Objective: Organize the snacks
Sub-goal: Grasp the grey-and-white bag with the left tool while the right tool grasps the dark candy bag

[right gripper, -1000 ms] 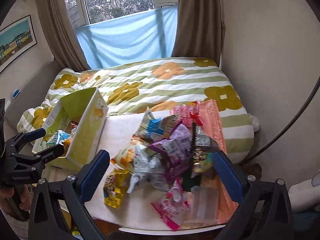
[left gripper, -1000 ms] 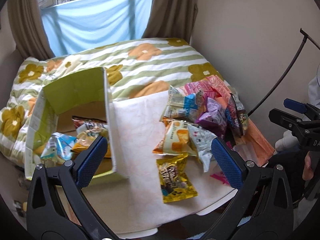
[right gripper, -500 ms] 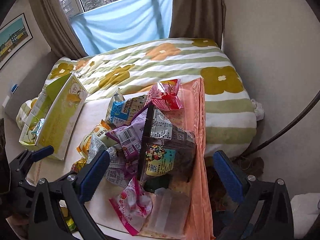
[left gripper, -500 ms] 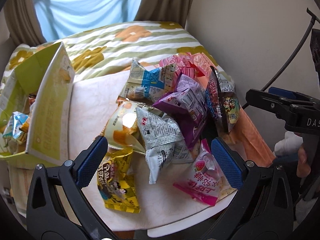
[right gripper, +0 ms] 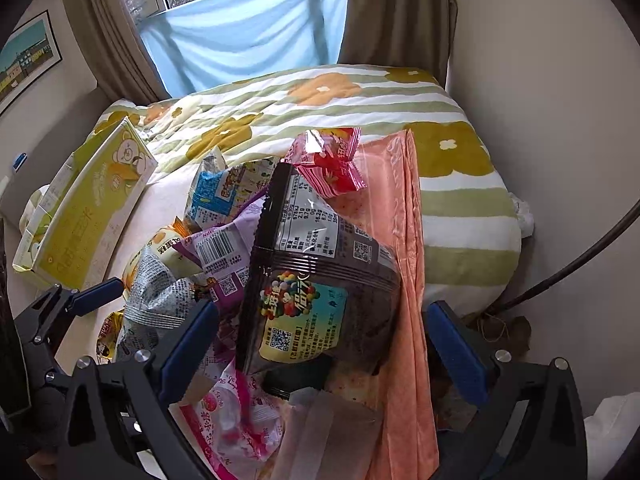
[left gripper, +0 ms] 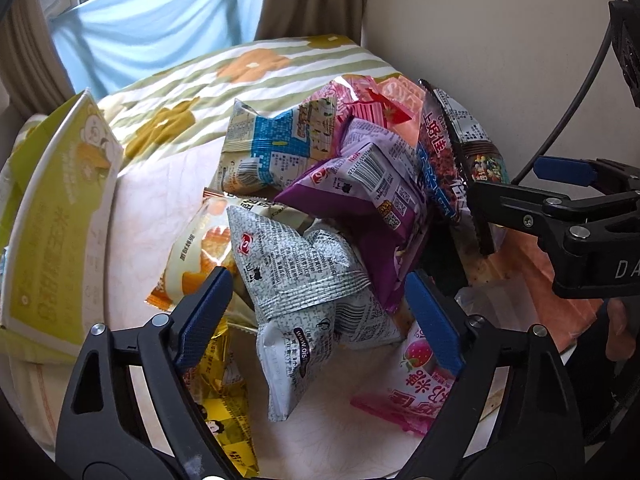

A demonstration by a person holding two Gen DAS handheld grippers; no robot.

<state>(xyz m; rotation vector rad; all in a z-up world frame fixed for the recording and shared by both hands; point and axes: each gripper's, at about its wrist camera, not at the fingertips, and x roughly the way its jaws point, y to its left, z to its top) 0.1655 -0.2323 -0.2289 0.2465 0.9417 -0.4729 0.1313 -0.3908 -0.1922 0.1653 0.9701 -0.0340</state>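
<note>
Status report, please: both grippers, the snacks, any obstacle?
Left gripper open around silver packet. Right gripper open at dark candy bag. Snacks piled, overlapping. Green box left.

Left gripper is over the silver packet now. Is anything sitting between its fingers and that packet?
Nothing visible does. The left gripper is open, and the silver packet lies on top of the pile between its fingers. The purple packet leans against its far right side, and the orange-and-white packet lies partly under its left side.
</note>
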